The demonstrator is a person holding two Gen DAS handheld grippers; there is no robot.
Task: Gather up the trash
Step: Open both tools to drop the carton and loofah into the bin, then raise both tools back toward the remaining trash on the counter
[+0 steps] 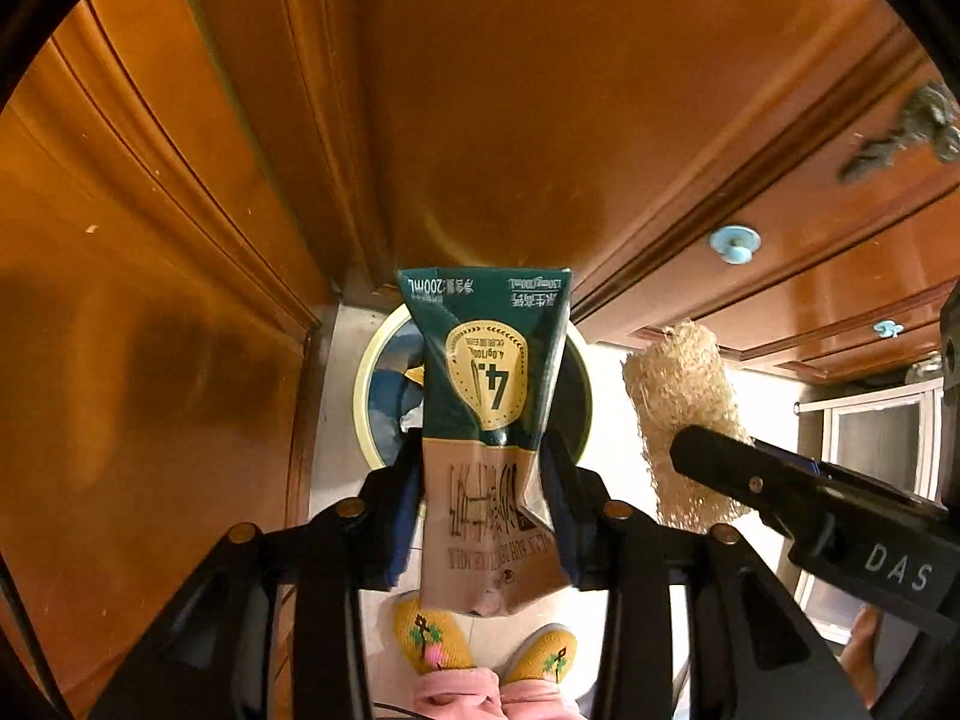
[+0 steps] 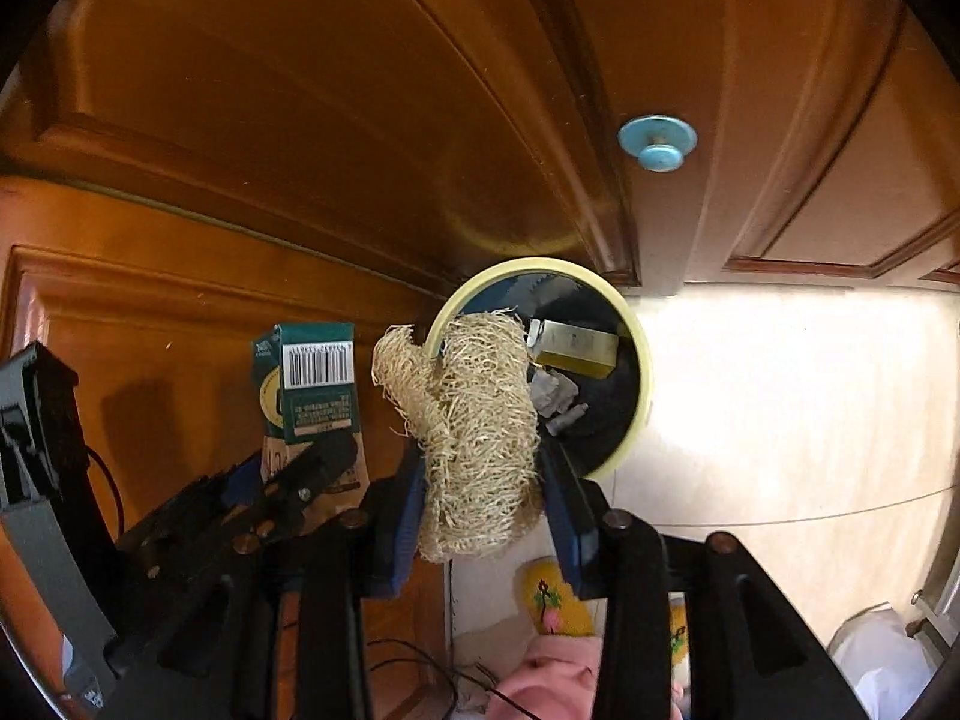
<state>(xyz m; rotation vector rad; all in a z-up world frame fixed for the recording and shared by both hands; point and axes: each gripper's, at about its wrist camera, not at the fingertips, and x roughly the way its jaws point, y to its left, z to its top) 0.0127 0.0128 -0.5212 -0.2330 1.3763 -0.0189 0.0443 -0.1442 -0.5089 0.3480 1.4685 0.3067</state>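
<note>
Below you stands one round bin (image 2: 642, 354) with a pale yellow rim on the light floor, against the wooden cabinet (image 2: 300, 120). Inside it you can make out a gold-coloured box (image 2: 576, 345) and some crumpled grey scrap (image 2: 555, 396) against a dark lining. Your left gripper (image 1: 486, 498) has the milk carton (image 1: 489, 396) between its fingers, upside down above the bin; the pads lie against its creased sides, though the grip looks loose. Your right gripper (image 2: 483, 480) has the loofah (image 2: 474, 420) between its pads, hanging over the bin's near rim. The right wrist view alone shows the bin's contents and the carton's barcode side; the left wrist view hides most of the bin behind the carton but shows its printed front. Two yellow slippers (image 1: 432, 636) show beneath, and two blue knobs (image 1: 735, 243) on the cabinet.
</note>
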